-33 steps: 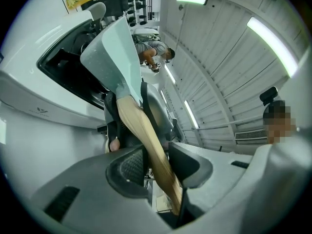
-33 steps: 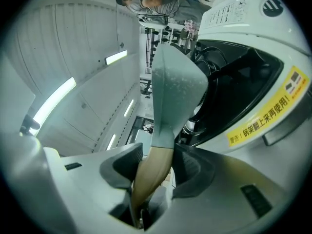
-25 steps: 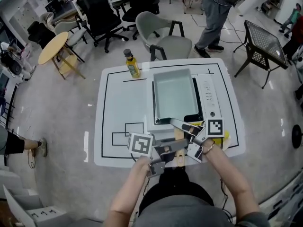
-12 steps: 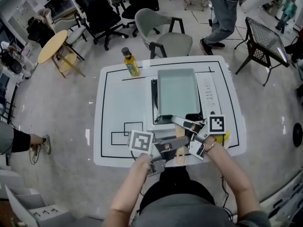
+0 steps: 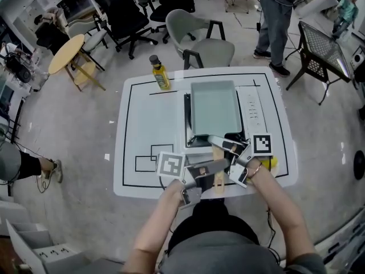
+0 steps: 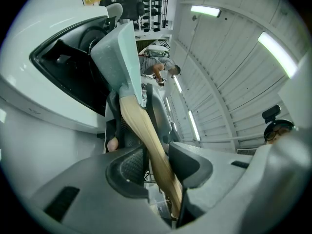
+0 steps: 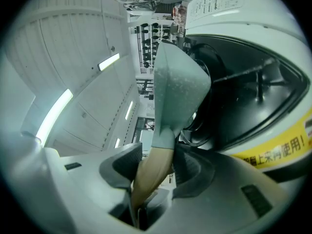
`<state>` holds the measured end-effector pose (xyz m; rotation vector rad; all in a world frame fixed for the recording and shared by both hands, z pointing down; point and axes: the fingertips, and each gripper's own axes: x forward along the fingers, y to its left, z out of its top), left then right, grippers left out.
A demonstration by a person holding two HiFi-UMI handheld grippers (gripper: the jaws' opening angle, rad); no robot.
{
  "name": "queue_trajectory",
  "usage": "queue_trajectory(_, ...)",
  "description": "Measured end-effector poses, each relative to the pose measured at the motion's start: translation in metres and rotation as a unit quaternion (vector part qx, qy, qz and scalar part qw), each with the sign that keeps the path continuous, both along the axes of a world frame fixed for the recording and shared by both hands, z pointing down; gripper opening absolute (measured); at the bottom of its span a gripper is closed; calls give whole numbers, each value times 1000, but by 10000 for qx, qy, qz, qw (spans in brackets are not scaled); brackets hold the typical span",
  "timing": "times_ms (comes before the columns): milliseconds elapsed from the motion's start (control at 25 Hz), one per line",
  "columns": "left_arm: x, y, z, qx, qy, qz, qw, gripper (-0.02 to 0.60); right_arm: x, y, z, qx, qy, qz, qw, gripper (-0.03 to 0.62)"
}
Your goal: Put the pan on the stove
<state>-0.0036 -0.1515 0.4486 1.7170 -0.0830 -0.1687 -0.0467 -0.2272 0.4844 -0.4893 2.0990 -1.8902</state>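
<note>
Your pan [image 5: 214, 106] is rectangular, pale grey-green and deep-walled, with a light wooden handle [image 5: 217, 165] pointing to 6 o'clock. It sits over the black cooktop [image 7: 243, 96] of the white stove [image 5: 253, 111], whose control strip runs along the 3 o'clock side.

Standing near the far edge of the white table [image 5: 147, 124], left of centre: a yellow oil bottle [image 5: 160, 76]; sitting right of centre, stretching toward the near edge: a white stove [image 5: 254, 110]
</note>
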Motion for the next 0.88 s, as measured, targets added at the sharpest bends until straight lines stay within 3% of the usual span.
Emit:
queue_trajectory(640,0,-2,-4,-59,127,-96,9999,130,-2,-1,-3,-75,-68,-43,9999,179)
queue_trajectory(880,-2,-4,-3,39,-11,-174,9998,130,-1,-1,-2,-56,-36,-70,10000,179)
